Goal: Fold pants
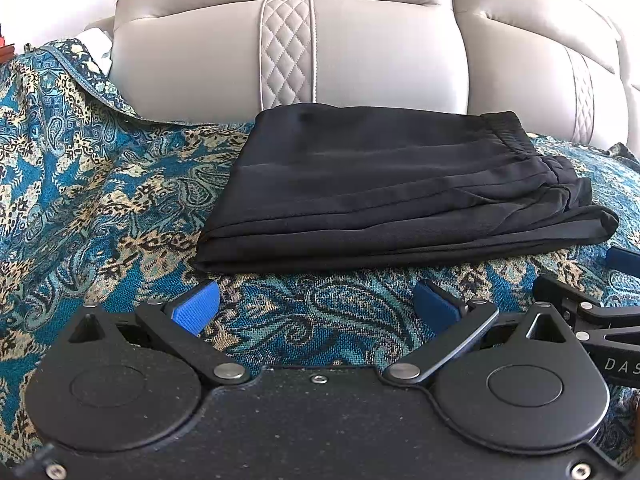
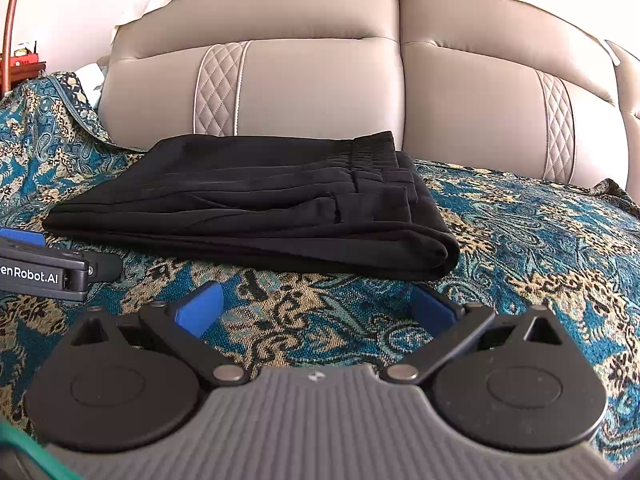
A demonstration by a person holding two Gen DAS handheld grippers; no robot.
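Note:
Black pants lie folded in a flat stack on the patterned blue throw, waistband at the right. They also show in the right wrist view. My left gripper is open and empty, a short way in front of the pants' near edge. My right gripper is open and empty, also just in front of the pants. The right gripper shows at the right edge of the left wrist view. The left gripper shows at the left edge of the right wrist view.
A blue, gold and black paisley throw covers the sofa seat. Beige leather sofa back cushions rise right behind the pants. A wooden stand is at the far left.

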